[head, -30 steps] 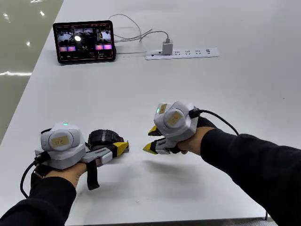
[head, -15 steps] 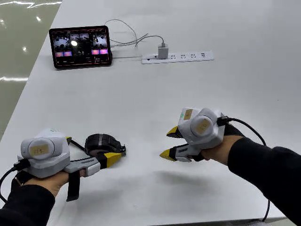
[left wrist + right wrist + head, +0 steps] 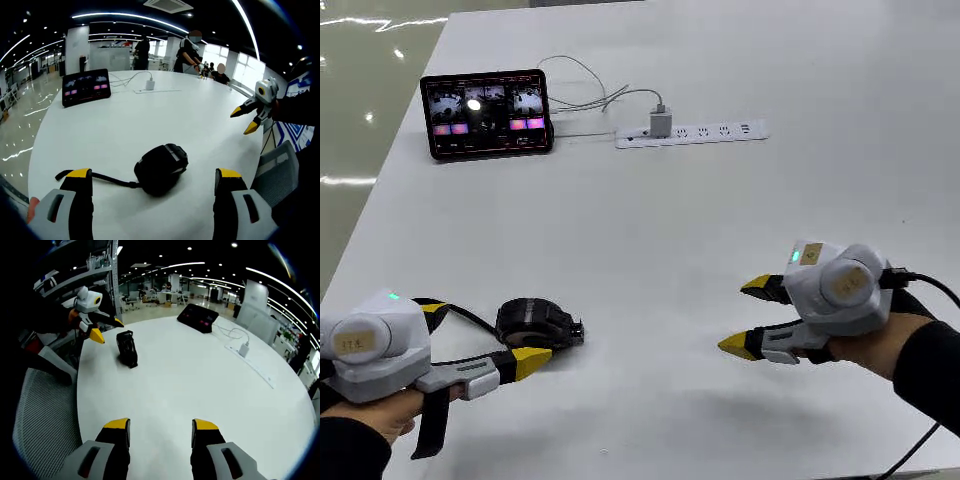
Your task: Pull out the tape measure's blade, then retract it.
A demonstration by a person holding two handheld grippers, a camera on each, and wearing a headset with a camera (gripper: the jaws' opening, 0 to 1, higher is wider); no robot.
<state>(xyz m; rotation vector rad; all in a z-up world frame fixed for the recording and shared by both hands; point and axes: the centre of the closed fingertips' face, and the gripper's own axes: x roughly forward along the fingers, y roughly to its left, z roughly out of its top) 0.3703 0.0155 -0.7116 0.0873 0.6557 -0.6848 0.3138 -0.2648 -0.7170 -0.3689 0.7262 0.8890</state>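
Both tongs have backed off in the last second. The left gripper (image 3: 481, 334) sits at the desk's (image 3: 650, 230) near left corner, jaws spread wide and pinching nothing. A second ago its yellow tip reached alongside the tape measure (image 3: 535, 322); now it stops just short of it, no contact.

The tape measure lies by itself on the desk close to the near edge, left of the middle, with its thin black wrist cord (image 3: 470, 318) trailing back toward the left gripper. I can't see any blade sticking out, so it looks fully wound in.

The right gripper (image 3: 747, 316) was just beside the tape measure a second ago. It has since swung away along the near edge toward the right side and is well apart from it now, jaws also spread and empty.

Farther back toward the far left corner, the tablet (image 3: 487, 113) and power strip (image 3: 690, 131) look untouched (the camera has shifted a bit).

My read: case let go, blade in, both hands clearing out. So the pull-and-retract is probably done.
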